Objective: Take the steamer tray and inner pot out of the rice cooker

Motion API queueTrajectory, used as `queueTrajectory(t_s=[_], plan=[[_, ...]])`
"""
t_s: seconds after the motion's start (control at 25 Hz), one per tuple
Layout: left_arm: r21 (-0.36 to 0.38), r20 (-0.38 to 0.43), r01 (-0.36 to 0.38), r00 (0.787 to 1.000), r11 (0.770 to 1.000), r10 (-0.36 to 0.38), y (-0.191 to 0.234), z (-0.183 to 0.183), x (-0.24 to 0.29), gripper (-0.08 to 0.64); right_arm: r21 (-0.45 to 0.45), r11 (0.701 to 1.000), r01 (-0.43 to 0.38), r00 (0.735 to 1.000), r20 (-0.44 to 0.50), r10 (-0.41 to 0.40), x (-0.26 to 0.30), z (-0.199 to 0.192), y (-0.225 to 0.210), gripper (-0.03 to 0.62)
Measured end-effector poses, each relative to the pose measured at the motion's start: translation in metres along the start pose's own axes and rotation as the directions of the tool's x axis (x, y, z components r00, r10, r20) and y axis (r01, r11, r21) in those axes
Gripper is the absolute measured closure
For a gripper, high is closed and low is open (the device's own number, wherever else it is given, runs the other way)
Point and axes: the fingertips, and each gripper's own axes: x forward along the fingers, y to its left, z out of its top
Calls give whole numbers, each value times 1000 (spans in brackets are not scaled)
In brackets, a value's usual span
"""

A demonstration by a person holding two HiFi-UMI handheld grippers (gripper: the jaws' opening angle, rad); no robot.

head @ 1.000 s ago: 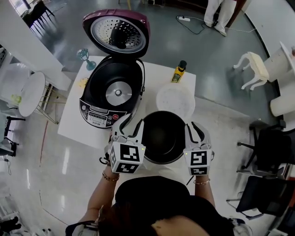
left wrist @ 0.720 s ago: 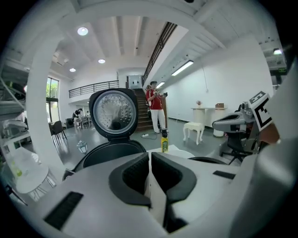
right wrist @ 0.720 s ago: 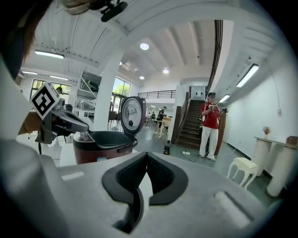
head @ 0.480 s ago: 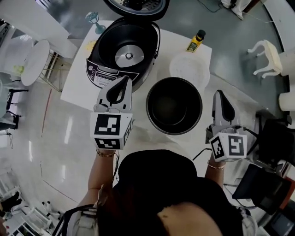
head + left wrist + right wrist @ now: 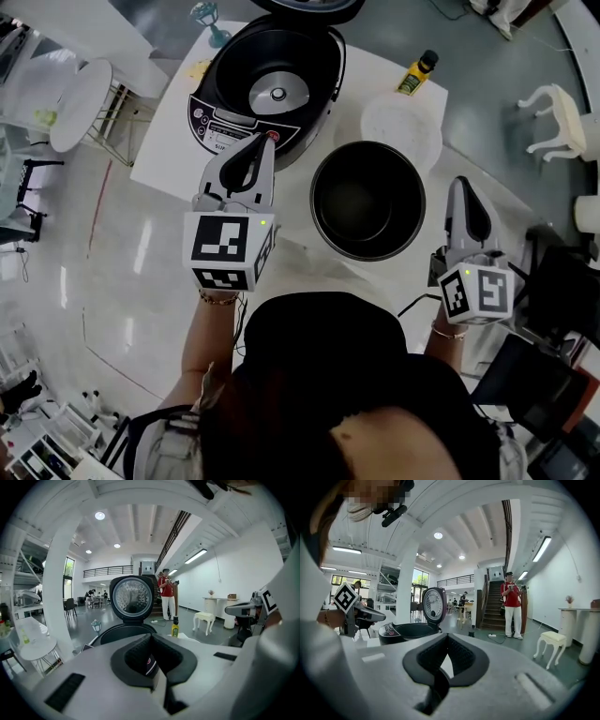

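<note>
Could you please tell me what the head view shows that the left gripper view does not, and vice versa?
Only the head view: the black inner pot and the white steamer tray, both out on the table. Only the left gripper view: a person in a red top, standing beyond the cooker. Both: the open rice cooker and the yellow bottle.

Head view overhead, gripper views level, sharing cooker [image 5: 230, 127]

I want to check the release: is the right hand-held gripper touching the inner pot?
Apart. The head view shows the right hand-held gripper beside the inner pot, a clear gap between them; its jaws are shut, empty.
</note>
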Motion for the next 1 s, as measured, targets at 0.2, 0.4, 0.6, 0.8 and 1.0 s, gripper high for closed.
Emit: queueTrajectory(t_s=[0.2, 0.4, 0.6, 0.8, 1.0], plan=[[9, -9, -5, 1000, 1000, 5, 0, -4, -2, 555, 5, 1000, -1, 1000, -7, 1, -2, -4, 0, 588], [14, -10, -4, 1000, 1000, 4, -1, -3, -3, 555, 7, 1000, 6, 1000, -11, -6, -4, -4, -1, 588], [17, -10, 3, 1000, 1000, -3, -4, -1, -1, 555, 7, 1000, 12, 1000, -14, -12, -4, -5, -4, 588], [18, -19, 16, 1000, 1000, -16, -8, -4, 4, 555, 15, 999, 29, 999, -24, -29, -4, -8, -8, 588], [21, -28, 17, 999, 1000, -16, -10, -3, 6, 555, 17, 1000, 26, 999, -29, -25, -1, -8, -10, 588]])
